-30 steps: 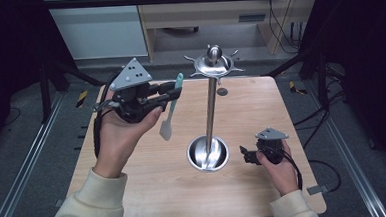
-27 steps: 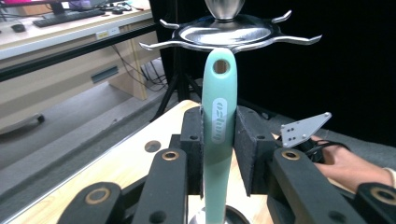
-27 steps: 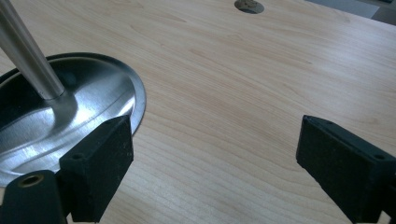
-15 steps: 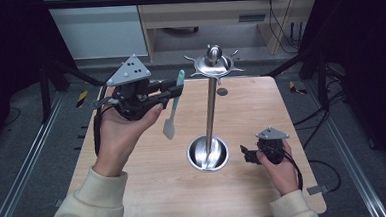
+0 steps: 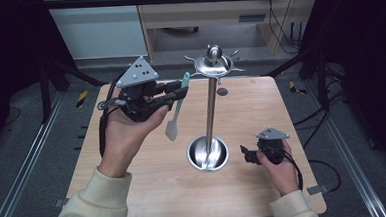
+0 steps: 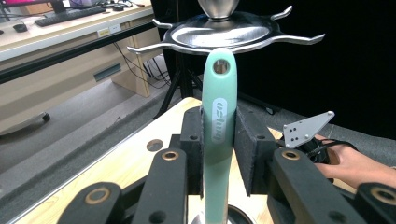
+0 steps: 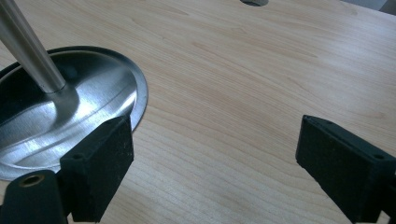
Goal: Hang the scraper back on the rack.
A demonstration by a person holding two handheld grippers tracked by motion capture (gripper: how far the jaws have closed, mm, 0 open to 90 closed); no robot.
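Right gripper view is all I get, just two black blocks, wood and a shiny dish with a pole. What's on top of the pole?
Observer: A round metal rack with little hooks sticking out all around.
Operator: Is something hanging on it?
Observer: Nothing hangs there. The left gripper is shut on a mint green spatula, handle up.
Operator: Is it close to a hook?
Observer: In the left gripper view the handle's hole sits just below the rack's rim.
Operator: And my gripper?
Observer: The right gripper rests low on the table, jaws open, beside the stand's base.
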